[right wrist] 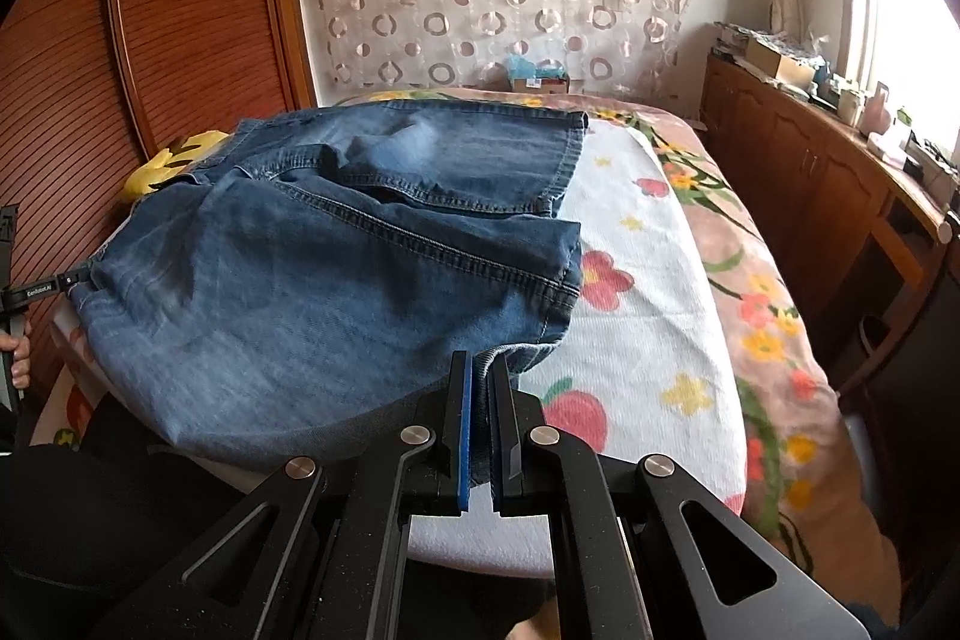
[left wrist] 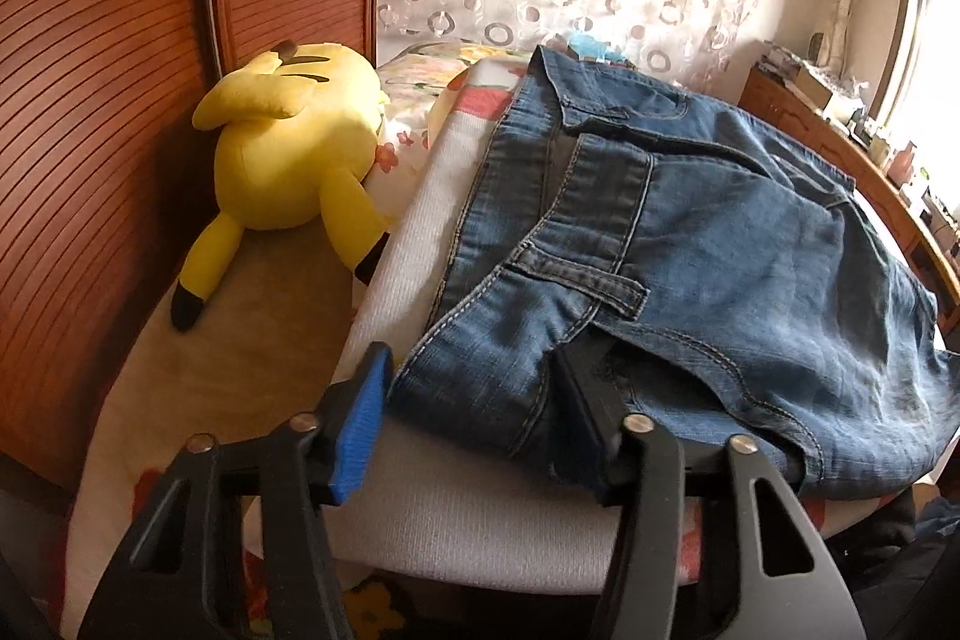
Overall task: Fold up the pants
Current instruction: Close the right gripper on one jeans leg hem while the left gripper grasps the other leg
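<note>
Right claw (right wrist: 480,418) is pinched tight on the near edge of the jeans (right wrist: 336,268). Left claw (left wrist: 480,436) stands partly wide around the other near corner, blue pad (left wrist: 360,430) not yet pressing. From both claws the jeans stretch away across the white towel (right wrist: 648,316) on the bed. Each claw has its own corner, so both look set to lift together.
</note>
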A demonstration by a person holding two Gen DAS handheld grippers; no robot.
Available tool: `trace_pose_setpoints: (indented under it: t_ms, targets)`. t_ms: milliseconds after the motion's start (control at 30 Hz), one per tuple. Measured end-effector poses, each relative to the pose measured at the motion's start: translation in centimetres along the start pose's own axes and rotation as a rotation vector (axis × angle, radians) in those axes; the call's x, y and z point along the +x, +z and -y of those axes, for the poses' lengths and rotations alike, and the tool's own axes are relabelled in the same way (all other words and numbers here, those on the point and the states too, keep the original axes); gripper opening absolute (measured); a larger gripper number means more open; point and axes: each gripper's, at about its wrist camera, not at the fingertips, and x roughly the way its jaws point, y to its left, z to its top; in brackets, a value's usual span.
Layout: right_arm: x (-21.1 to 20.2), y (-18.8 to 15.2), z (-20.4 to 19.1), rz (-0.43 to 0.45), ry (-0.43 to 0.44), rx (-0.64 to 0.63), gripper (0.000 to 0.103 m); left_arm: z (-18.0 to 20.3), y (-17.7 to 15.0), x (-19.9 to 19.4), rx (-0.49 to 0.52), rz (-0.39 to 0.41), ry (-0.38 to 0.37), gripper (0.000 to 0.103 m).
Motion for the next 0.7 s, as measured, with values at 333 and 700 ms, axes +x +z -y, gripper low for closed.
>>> trace_pose_setpoints:
  t_ms: [333, 700]
  targets:
    - [-0.4, 1.3, 0.7, 0.055, 0.004, 0.021, 0.003, 1.3, 0.7, -2.8, 0.009, 0.095, -0.046, 0.017]
    - [-0.4, 5.3, 1.3, 0.23, -0.026, 0.042, 0.002, 3.0, 5.9, -6.6, 0.045, 0.233, -0.07, 0.017]
